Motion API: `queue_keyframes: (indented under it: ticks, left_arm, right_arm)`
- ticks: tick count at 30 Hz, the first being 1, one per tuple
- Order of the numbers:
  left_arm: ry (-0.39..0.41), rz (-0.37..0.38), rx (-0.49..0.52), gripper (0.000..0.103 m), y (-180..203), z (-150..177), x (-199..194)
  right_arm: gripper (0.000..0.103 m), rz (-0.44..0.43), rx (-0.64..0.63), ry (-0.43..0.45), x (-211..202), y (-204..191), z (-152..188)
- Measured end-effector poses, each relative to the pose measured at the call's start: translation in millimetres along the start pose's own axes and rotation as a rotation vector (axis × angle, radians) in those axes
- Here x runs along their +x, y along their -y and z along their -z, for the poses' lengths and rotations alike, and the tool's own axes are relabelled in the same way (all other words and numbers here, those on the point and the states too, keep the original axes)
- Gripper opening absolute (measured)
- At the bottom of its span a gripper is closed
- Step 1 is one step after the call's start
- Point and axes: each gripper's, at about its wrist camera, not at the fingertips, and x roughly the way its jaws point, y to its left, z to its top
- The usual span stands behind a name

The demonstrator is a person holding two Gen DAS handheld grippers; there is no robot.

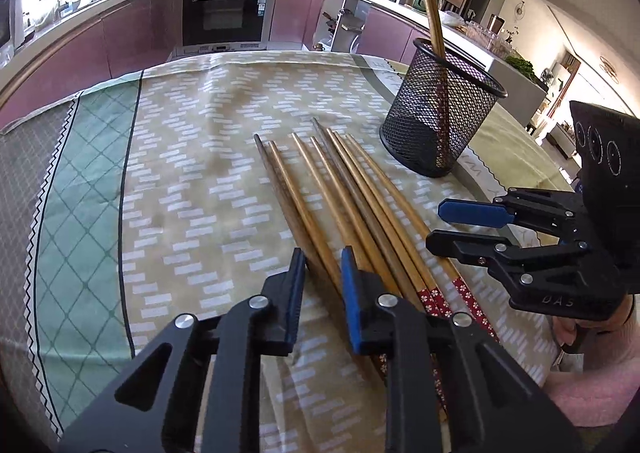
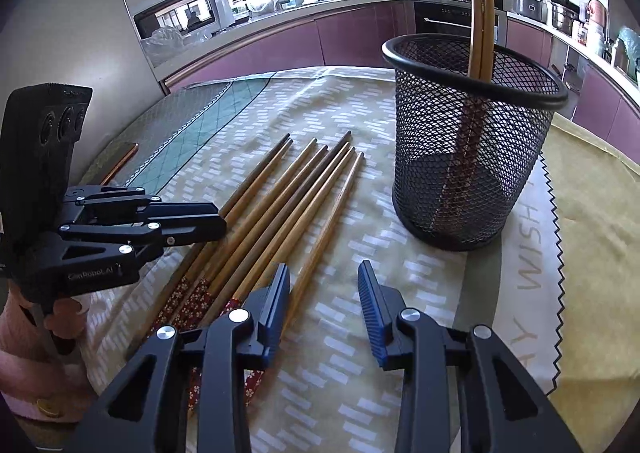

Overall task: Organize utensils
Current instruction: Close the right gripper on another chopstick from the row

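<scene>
Several wooden chopsticks (image 1: 352,209) with red flowered handles lie side by side on the patterned tablecloth (image 1: 192,173); they also show in the right wrist view (image 2: 280,201). A black mesh cup (image 1: 440,113) stands upright behind them and holds two chopsticks (image 1: 432,9); the cup (image 2: 472,141) and its pair (image 2: 480,5) show in the right wrist view. My left gripper (image 1: 320,269) is open, low over the leftmost chopsticks, its jaws astride one or two of them. My right gripper (image 2: 324,277) is open and empty, right of the row, in front of the cup.
The table (image 2: 592,189) ends just behind the cup, with purple kitchen cabinets (image 1: 100,41) and an oven (image 1: 226,9) beyond. A phone (image 2: 120,165) lies on the cloth at the far left. The right gripper's body (image 1: 560,241) sits right of the chopsticks.
</scene>
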Motion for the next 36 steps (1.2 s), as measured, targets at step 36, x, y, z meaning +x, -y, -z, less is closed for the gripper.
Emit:
queue_keyframes:
  ticks: [36]
  left_arm:
    - [0.002,-0.122,-0.024,0.011,-2.4,-14.9,20.0]
  right_arm:
    - [0.007,0.012,0.085,0.003,9.8,11.4,-11.5]
